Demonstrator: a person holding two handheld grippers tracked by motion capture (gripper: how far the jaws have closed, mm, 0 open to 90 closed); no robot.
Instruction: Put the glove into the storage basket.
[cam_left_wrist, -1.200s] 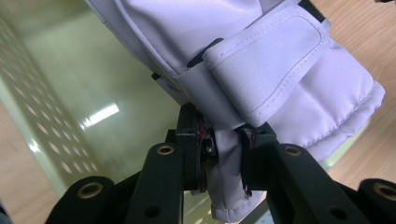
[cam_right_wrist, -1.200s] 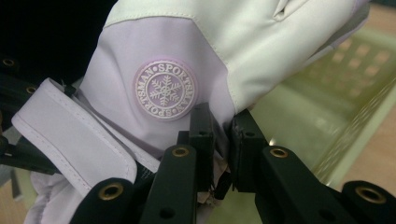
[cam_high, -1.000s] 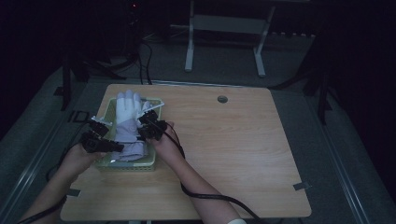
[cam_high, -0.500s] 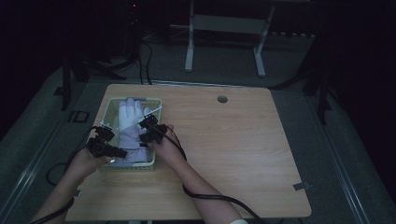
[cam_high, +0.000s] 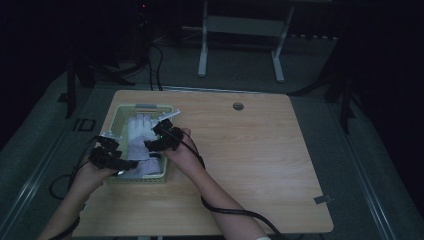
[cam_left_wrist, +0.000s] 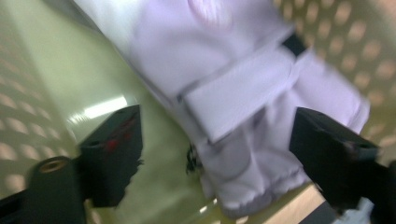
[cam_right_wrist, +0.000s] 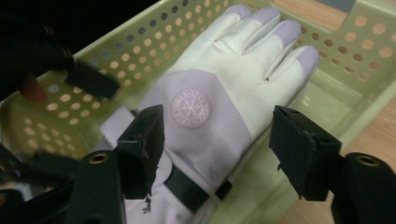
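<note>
From the high view, a pale green perforated basket (cam_high: 120, 112) sits at the left part of the wooden table (cam_high: 260, 150), and a white and lilac glove (cam_high: 139, 140) lies inside it, fingers pointing to the far side. The left gripper (cam_high: 125, 164) reaches in at the basket's near end, by the glove's cuff; the right gripper (cam_high: 152, 145) hangs over the glove from the basket's right side. How the jaws stand is too small and dark to tell here.

The left gripper view, blurred, brings the cuff end close: the glove (cam_left_wrist: 233, 93) shows a lilac strap across the wrist and a gathered hem, lying on the basket's (cam_left_wrist: 56, 84) smooth floor. The left gripper (cam_left_wrist: 215, 140) has its jaws spread wide, one at each side of the cuff, gripping nothing.

The right gripper view shows the glove's (cam_right_wrist: 219, 98) back: cream fingers with lilac tips, a lilac panel with a round embossed badge, a black strap at the wrist. The right gripper (cam_right_wrist: 219, 140) is spread wide above it, holding nothing. The basket's (cam_right_wrist: 140, 51) holed walls surround the glove.
</note>
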